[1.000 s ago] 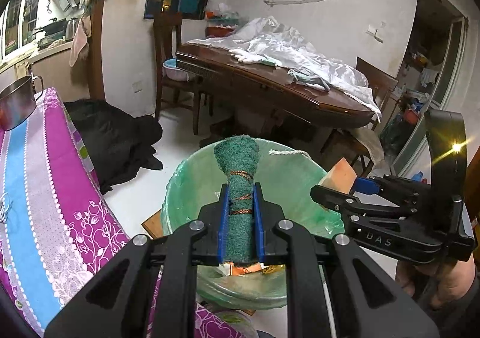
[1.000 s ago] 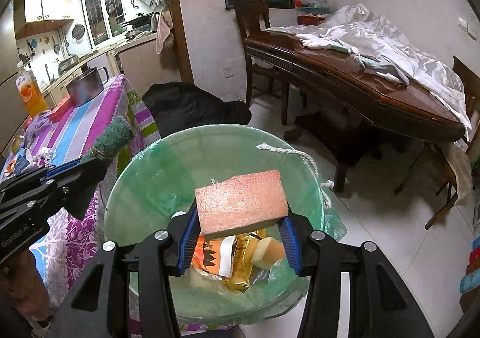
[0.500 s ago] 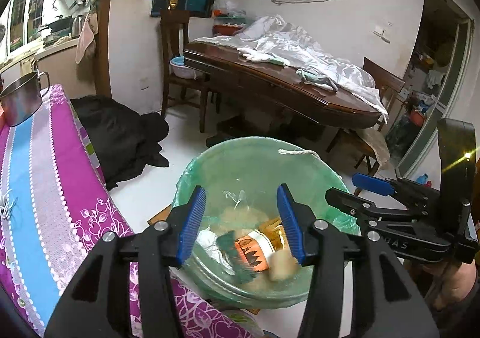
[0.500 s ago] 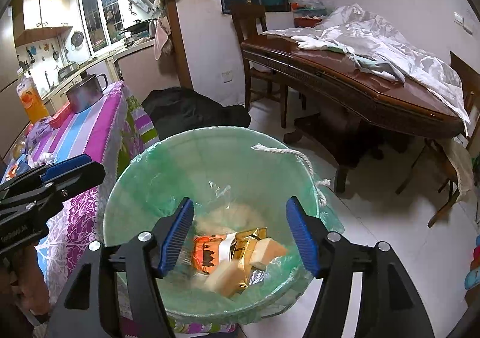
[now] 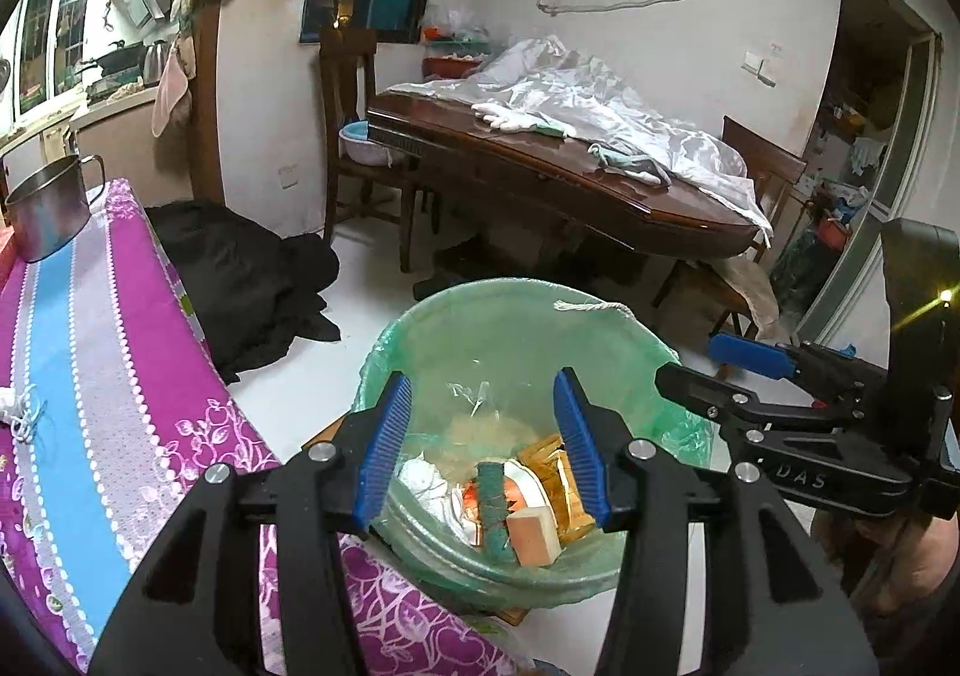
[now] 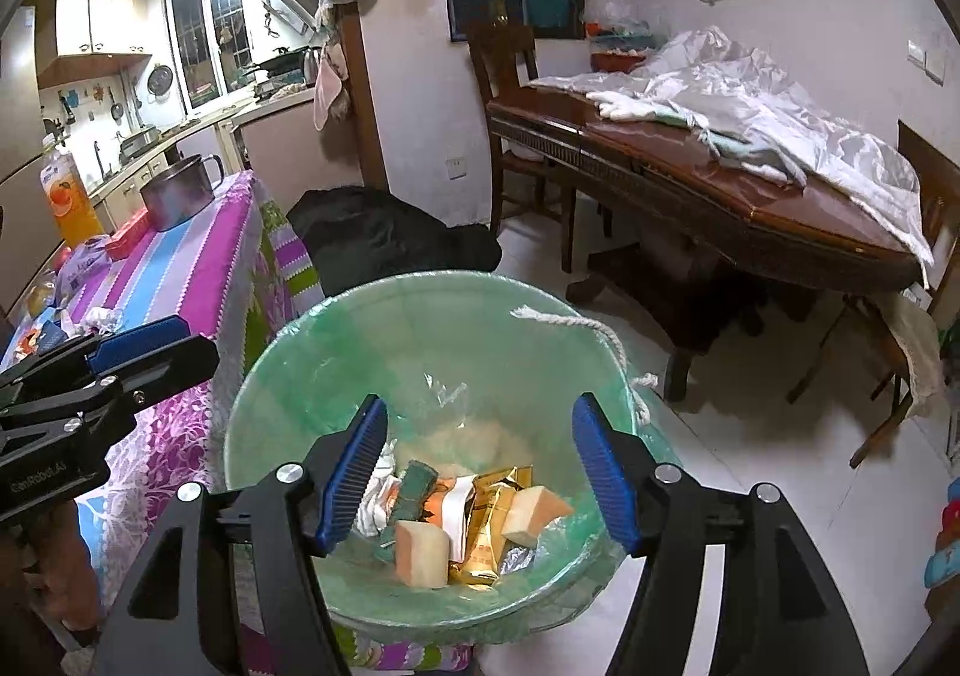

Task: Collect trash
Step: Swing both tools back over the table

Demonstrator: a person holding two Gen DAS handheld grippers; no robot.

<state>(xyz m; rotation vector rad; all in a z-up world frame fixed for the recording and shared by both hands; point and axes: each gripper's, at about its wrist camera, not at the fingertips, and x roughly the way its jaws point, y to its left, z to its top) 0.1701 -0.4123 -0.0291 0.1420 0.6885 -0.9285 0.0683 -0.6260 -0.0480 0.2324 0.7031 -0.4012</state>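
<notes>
A bin lined with a green bag [image 5: 420, 340] [image 6: 288, 376] stands on the floor beside the table. Inside lie a rolled green scouring pad [image 5: 493, 502] [image 6: 414, 490], an orange sponge block [image 5: 534, 537] [image 6: 423, 547], a second sponge piece [image 6: 534, 508] and foil wrappers [image 5: 555, 481] [image 6: 489, 520]. My left gripper [image 5: 483, 442] hangs open and empty over the bin. My right gripper [image 6: 480, 466] is open and empty over it too; it also shows in the left wrist view [image 5: 720, 370]. The left gripper shows at the left of the right wrist view [image 6: 156, 343].
A table with a purple and blue striped cloth [image 5: 90, 352] [image 6: 174, 268] holds a steel pot [image 5: 48, 208] [image 6: 177, 193] and a juice bottle [image 6: 69, 196]. A dark wooden table [image 5: 540, 172] with a white sheet, chairs and a black heap [image 5: 240, 268] stand beyond.
One second ago the left gripper held the green pad and the right held the orange sponge. Both opened, and both items have dropped into the bin.
</notes>
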